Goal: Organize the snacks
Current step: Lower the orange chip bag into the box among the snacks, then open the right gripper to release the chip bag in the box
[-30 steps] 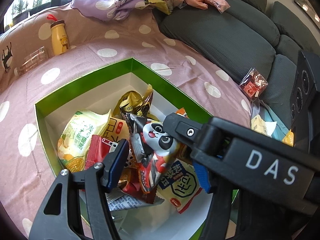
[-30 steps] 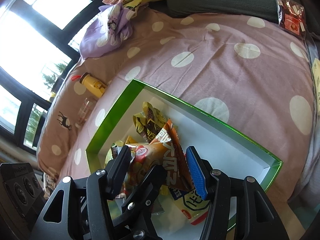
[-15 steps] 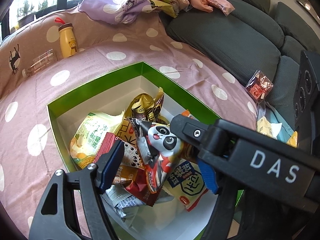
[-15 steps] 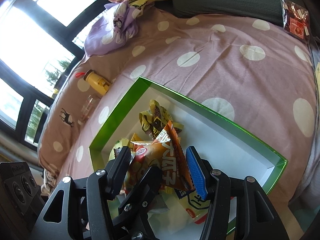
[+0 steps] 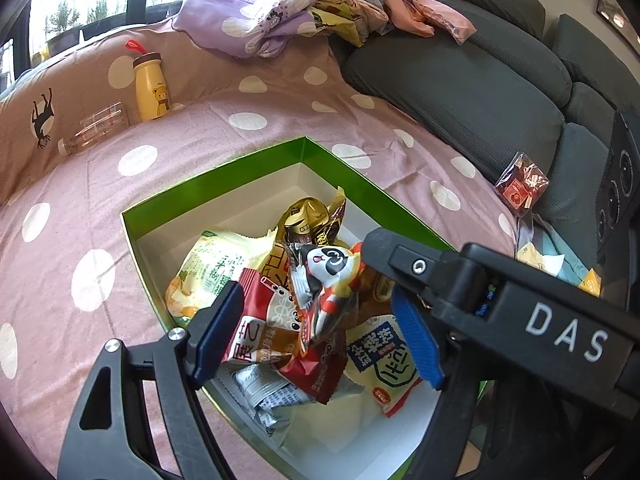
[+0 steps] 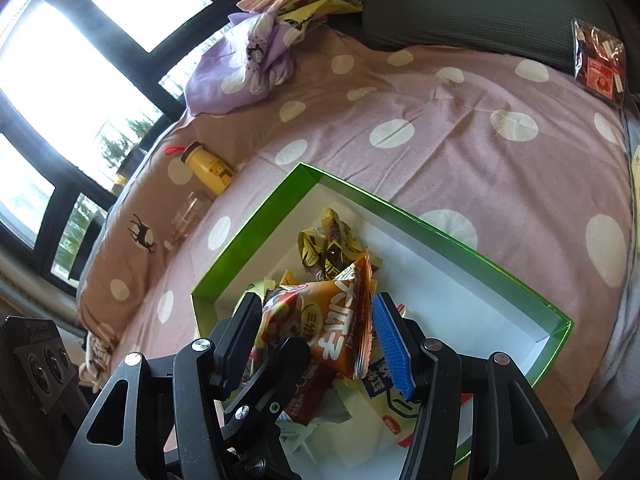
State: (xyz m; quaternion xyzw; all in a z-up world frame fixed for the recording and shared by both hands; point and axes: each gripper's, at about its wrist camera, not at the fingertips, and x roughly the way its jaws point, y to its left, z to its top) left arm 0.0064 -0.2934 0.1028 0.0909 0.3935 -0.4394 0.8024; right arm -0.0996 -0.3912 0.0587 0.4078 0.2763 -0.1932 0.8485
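A green box [image 5: 344,166] with a white inside lies on the spotted pink cover and holds several snack packets. My left gripper [image 5: 320,336] is open above the pile; a panda packet [image 5: 328,276] stands loose between its fingers. My right gripper [image 6: 316,340] is open over the same box [image 6: 256,236], and an orange packet [image 6: 328,328] sits between its fingers without a visible pinch. The right gripper's black body [image 5: 520,312] crosses the left wrist view. A gold packet [image 5: 304,216] lies further back in the box.
A red snack bag [image 5: 522,188] lies on the grey sofa cushion, also seen in the right wrist view [image 6: 600,64]. A yellow bottle [image 5: 150,86] and a clear glass [image 5: 96,130] sit at the far left. Crumpled cloths [image 5: 280,28] are piled behind. More packets [image 5: 540,260] lie at the right.
Both grippers have pulled back and up from the box, so more of it shows. The left jaws have widened and the panda packet now stands loose.
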